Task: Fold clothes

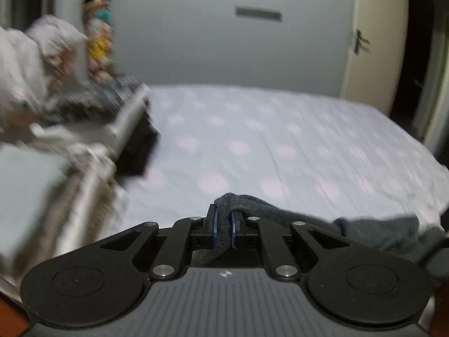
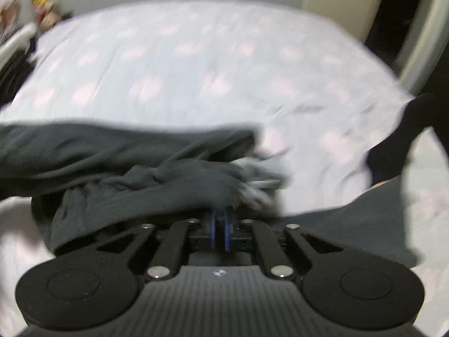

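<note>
While I hold a hand-held gripper in each hand over the bed [image 1: 280, 129], my left hand-held gripper [image 1: 223, 219] is clamped on a fold of the dark grey garment [image 1: 252, 207]. That cloth sits pinched between the two blue-edged pads and bunches up just past the fingertips, then trails away to the right of that gripper, down toward the near edge of the bed. Beyond it the pale sheet with faint pink dots lies bare up to the grey wall [image 1: 196, 28].

My right hand-held gripper [image 2: 220, 219] has its pads drawn together. The garment [image 2: 140, 179] lies heaped directly ahead of its fingertips and spreads to the left of them across the bed [image 2: 196, 56]. The cloth covers the tips, so I cannot tell whether any of it is pinched between them. A lighter grey patch of fabric [image 2: 258, 177] shows at the right end of the heap, just beyond the tips and slightly right.

Far left of my left gripper, at the side of the bed, a blurred clutter of things [image 1: 92, 104] stands with a colourful hanging toy [image 1: 98, 28] above it. A cream door [image 1: 373, 42] stands at the far right of the bed.
</note>
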Tool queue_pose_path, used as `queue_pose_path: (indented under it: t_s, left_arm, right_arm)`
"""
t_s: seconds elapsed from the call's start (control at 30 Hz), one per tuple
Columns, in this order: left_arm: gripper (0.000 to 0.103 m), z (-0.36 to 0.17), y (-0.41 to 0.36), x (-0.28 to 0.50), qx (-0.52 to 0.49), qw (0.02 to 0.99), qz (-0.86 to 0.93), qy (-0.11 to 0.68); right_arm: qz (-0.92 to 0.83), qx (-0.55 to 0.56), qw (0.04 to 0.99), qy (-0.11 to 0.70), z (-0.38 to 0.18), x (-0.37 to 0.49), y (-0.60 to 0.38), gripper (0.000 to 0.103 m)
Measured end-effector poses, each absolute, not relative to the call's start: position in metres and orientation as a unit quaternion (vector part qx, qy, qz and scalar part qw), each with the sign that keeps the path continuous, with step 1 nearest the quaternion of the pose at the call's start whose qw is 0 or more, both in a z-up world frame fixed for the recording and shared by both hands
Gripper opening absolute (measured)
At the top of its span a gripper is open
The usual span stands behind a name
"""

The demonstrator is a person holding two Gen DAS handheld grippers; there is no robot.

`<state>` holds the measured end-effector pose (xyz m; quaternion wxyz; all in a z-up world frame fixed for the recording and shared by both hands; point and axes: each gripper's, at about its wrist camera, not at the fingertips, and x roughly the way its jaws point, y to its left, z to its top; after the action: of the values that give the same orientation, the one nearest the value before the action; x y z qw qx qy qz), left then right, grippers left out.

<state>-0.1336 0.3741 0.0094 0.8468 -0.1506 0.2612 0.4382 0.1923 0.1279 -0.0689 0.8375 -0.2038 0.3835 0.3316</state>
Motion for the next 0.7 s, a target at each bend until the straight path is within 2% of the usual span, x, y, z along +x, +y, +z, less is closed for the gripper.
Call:
queue_pose_path:
  t_s: [0.13, 0.27, 0.4, 0.5, 0.53, 0.6, 0.7]
  left_arm:
    - [0.01, 0.048, 0.384, -0.145, -0.124, 0.839, 0.481, 0.225]
    - [0.01, 0.072, 0.395, -0.151, -0.106, 0.826, 0.512, 0.213]
    - [0.01, 0.079, 0.398, -0.157, -0.09, 0.814, 0.533, 0.214]
    - [0.01, 0.084, 0.398, -0.16, -0.076, 0.807, 0.548, 0.208]
    - [0.01, 0.086, 0.402, -0.16, -0.07, 0.802, 0.557, 0.204]
    - [0.01, 0.092, 0.407, -0.162, -0.064, 0.795, 0.571, 0.197]
    - [0.01, 0.102, 0.414, -0.166, -0.056, 0.788, 0.582, 0.193]
  right_arm:
    - [0.297, -0.159, 0.874, 0.35, -0.02, 0.218, 0.097, 0.0]
    - [0.243, -0.143, 0.913, 0.296, 0.02, 0.239, 0.073, 0.0]
    - [0.261, -0.114, 0.903, 0.321, 0.034, 0.254, 0.058, 0.0]
    - [0.299, -0.097, 0.873, 0.374, 0.016, 0.252, 0.062, 0.01]
    - [0.306, -0.092, 0.864, 0.389, 0.007, 0.25, 0.065, 0.021]
    - [0.313, -0.073, 0.845, 0.427, -0.02, 0.251, 0.075, 0.035]
    - [0.307, -0.018, 0.815, 0.491, -0.064, 0.26, 0.082, 0.036]
